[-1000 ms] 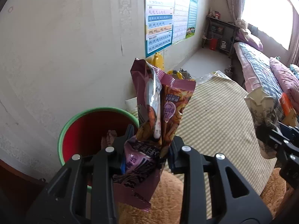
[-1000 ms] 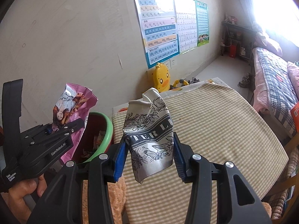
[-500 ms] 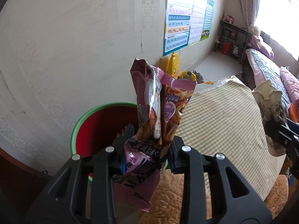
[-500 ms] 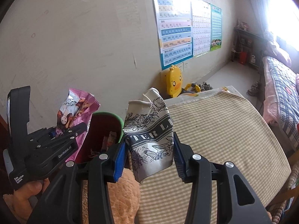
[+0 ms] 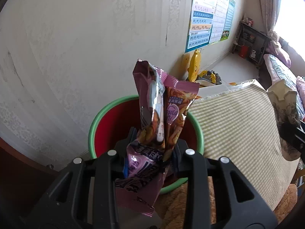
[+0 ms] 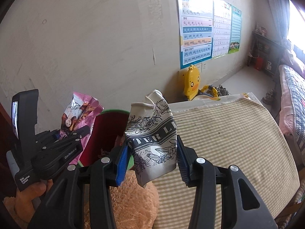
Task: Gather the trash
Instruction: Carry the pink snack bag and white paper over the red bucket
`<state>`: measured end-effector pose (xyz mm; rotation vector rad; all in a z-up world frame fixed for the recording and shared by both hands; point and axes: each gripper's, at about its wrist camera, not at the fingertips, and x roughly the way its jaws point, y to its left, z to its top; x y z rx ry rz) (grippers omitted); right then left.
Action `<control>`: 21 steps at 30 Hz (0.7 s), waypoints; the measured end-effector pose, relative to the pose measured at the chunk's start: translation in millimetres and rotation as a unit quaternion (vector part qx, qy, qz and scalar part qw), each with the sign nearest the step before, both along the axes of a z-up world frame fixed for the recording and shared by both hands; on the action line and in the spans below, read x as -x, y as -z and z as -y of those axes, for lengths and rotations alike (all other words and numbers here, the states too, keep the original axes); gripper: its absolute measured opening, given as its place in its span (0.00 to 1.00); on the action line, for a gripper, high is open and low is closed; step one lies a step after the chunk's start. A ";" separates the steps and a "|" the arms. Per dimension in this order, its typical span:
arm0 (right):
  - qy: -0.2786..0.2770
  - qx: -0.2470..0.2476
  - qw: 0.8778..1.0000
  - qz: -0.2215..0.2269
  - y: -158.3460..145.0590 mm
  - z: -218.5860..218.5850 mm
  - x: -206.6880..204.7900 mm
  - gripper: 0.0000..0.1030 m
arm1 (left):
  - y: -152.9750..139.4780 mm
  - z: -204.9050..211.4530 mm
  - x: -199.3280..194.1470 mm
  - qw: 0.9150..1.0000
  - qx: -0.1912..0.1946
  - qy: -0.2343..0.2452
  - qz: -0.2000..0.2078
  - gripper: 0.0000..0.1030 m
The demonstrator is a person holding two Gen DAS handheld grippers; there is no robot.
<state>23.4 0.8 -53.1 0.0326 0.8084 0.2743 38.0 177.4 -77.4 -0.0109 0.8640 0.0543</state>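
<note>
My left gripper [image 5: 152, 150] is shut on a purple snack wrapper [image 5: 162, 114] and holds it upright directly over a red bin with a green rim [image 5: 106, 122]. My right gripper [image 6: 151, 152] is shut on a crushed white paper cup with black floral print [image 6: 152, 133], held just right of the bin [image 6: 108, 127]. In the right wrist view the left gripper [image 6: 74, 133] with the wrapper [image 6: 80, 114] is at the bin's left edge. The cup also shows at the right edge of the left wrist view [image 5: 284, 103]. Some trash lies inside the bin.
A table with a green checked cloth [image 6: 228, 133] stands right of the bin. An orange plush surface [image 6: 129, 196] lies below the grippers. A yellow duck toy [image 6: 191, 83] stands by the wall with posters [image 6: 196, 26]. A bed [image 6: 293, 95] is at the far right.
Both grippers have moved left toward the bin. The wrapper now hangs over the bin's opening, and the cup is closer to the bin's rim.
</note>
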 end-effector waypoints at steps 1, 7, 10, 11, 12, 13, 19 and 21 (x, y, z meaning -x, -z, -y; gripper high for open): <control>-0.001 0.000 1.000 -0.003 1.3 -1.4 -2.4 0.42 | 0.8 -2.0 -0.7 1.000 0.000 -0.001 -0.001 0.30; -0.008 0.000 1.000 -0.009 6.0 -8.8 -5.4 0.42 | 8.7 -9.7 -2.0 1.000 0.004 -0.004 -0.011 0.30; -0.012 0.000 1.000 -0.014 8.5 -13.7 -8.7 0.42 | 12.7 -12.7 -5.8 1.000 0.006 -0.006 -0.016 0.30; -0.014 -0.001 1.000 -0.015 9.7 -15.0 -9.9 0.42 | 14.5 -13.7 -5.9 1.000 0.006 -0.006 -0.018 0.30; -0.015 -0.002 1.000 -0.017 10.4 -16.6 -11.6 0.42 | 16.3 -15.2 -6.3 1.000 0.007 -0.008 -0.020 0.30; -0.016 -0.002 1.000 -0.018 11.6 -18.1 -13.2 0.42 | 17.9 -16.5 -6.8 1.000 0.007 -0.009 -0.022 0.30; -0.015 -0.005 1.000 -0.025 17.6 -21.8 -23.1 0.42 | 24.4 -18.9 -10.4 0.999 0.009 -0.012 -0.028 0.30; -0.015 -0.006 1.000 -0.027 18.7 -23.9 -27.3 0.42 | 28.0 -19.8 -12.3 0.999 0.010 -0.014 -0.032 0.30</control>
